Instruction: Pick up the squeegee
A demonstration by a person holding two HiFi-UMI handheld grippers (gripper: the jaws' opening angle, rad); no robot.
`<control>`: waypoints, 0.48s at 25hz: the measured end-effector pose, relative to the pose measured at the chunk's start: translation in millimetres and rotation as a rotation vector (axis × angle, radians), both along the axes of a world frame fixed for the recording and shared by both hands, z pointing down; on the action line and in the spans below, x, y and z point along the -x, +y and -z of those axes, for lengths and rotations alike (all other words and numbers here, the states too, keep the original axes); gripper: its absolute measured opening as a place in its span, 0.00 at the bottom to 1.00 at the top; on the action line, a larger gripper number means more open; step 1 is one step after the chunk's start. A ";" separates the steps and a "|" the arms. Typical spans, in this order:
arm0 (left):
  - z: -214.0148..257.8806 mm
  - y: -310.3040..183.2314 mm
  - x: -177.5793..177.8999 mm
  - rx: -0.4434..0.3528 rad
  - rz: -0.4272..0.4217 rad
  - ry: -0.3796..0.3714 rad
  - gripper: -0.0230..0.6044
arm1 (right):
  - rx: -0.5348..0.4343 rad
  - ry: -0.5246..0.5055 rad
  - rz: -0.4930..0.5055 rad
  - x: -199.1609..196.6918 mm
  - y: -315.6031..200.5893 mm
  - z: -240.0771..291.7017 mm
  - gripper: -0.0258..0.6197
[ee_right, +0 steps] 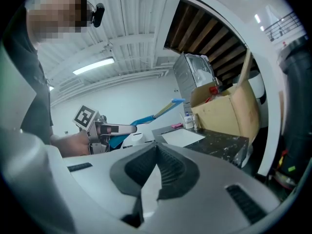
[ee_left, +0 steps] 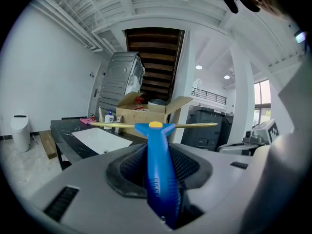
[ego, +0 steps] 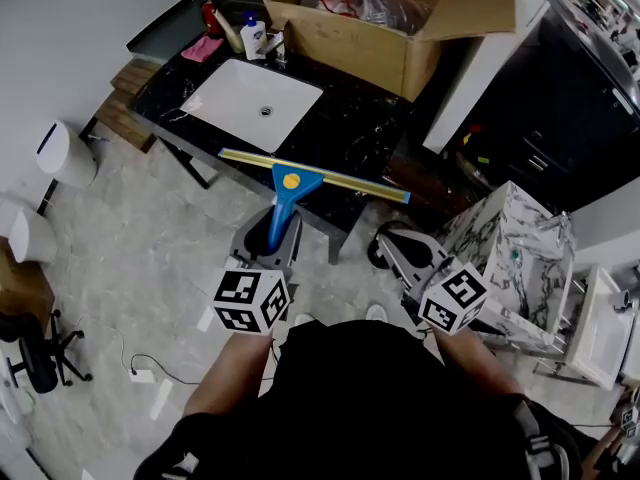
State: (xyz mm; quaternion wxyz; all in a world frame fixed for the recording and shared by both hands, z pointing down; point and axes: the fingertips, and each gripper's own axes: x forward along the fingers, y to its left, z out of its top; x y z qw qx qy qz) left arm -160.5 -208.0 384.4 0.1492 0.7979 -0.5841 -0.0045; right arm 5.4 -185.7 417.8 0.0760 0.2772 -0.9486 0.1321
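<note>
Blue squeegee (ego: pixel 284 206) in left tongs (ee_left: pixel 158 147), right tongs (ee_right: pixel 156 150) closed — right gripper view

the squeegee (ego: pixel 286 200) has a blue plastic handle that widens into a triangular head, with a round yellow button (ego: pixel 290 180) at the centre of that head. across the head runs a long, thin yellowish blade bar (ego: pixel 340 178) with a blue cap at its right end. the lower part of the handle, with fine ribs on its side, sits clamped between the jaws of the left gripper (ego: pixel 268 243). the head points away from the person. the squeegee is held in the air, its bar lying crosswise and roughly level over the near edge of the black counter (ego: pixel 350 128).
</note>
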 end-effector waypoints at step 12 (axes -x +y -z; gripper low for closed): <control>-6.1 4.6 -50.3 0.028 -0.029 -0.033 0.27 | 0.030 -0.055 -0.033 -41.1 3.9 -10.5 0.05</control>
